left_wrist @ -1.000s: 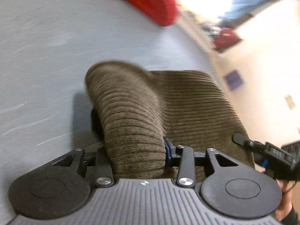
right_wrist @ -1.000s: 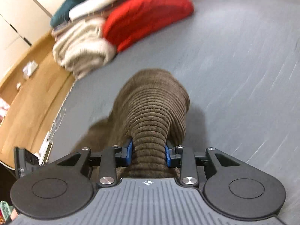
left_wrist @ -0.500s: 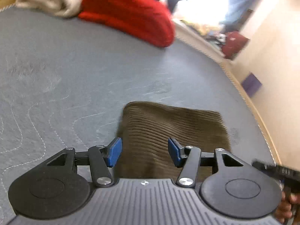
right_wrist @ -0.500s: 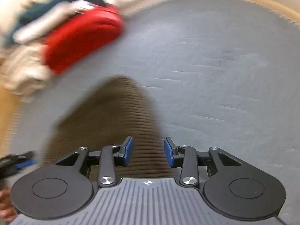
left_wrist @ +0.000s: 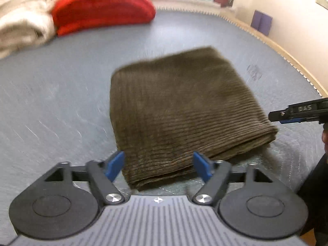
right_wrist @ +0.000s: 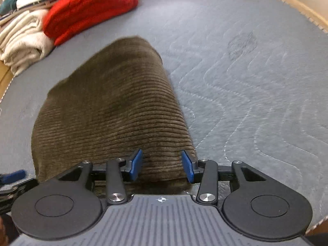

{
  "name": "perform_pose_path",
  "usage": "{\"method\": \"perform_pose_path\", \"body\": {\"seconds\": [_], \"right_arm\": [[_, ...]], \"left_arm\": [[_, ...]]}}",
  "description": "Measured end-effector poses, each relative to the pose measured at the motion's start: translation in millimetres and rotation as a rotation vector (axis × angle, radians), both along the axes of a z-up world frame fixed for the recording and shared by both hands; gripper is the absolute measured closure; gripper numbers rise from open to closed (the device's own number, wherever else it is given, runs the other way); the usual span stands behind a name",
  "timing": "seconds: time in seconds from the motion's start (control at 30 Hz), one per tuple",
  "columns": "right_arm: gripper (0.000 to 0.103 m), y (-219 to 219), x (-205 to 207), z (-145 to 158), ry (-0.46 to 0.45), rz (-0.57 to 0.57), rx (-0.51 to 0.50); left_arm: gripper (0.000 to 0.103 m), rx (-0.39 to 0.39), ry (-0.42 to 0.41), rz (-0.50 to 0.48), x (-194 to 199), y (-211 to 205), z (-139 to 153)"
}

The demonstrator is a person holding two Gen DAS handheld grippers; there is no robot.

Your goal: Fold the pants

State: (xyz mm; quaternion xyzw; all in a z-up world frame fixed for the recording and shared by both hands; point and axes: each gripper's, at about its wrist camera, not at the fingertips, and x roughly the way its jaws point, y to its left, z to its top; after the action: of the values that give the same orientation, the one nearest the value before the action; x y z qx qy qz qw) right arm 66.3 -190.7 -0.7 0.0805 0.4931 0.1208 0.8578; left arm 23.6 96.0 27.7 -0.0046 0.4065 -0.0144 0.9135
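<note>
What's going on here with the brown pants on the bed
A person with a handheld gripper in each hand is finishing a fold. The brown corduroy pants lie as a compact folded rectangle on the grey quilted mattress. The left gripper and the right gripper are both opening at the near edge, their blue pads clear of the cloth, so the pants are released. A red folded garment and cream ones are stacked at the far side.

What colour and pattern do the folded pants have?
Dark olive-brown, with fine ribbed lines; the pants show best in the right wrist view.
</note>
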Motion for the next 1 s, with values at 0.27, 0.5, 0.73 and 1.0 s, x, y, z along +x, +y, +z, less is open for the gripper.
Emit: {"method": "perform_pose_path", "body": {"seconds": [0.27, 0.5, 0.73, 1.0], "right_arm": [[0.018, 26.9, -82.1, 48.8, -0.34, 0.037, -0.146], [0.011, 17.7, -130.6, 64.2, -0.377, -0.025, -0.12], [0.011, 23.3, -128.2, 47.0, -0.322, 0.003, -0.193], [0.011, 23.4, -115.0, 26.3, -0.272, -0.032, -0.218]], "left_arm": [[0.014, -0.083, -0.178, 0.05, -74.2, -19.9, 62.6], [0.0, -0.11, -0.088, 0.133, -82.2, -41.7, 57.5], [0.0, -0.041, -0.057, 0.127, -48.2, -44.6, 12.8], [0.0, -0.045, -0.018, 0.153, -27.6, -32.5, -13.8]]}}
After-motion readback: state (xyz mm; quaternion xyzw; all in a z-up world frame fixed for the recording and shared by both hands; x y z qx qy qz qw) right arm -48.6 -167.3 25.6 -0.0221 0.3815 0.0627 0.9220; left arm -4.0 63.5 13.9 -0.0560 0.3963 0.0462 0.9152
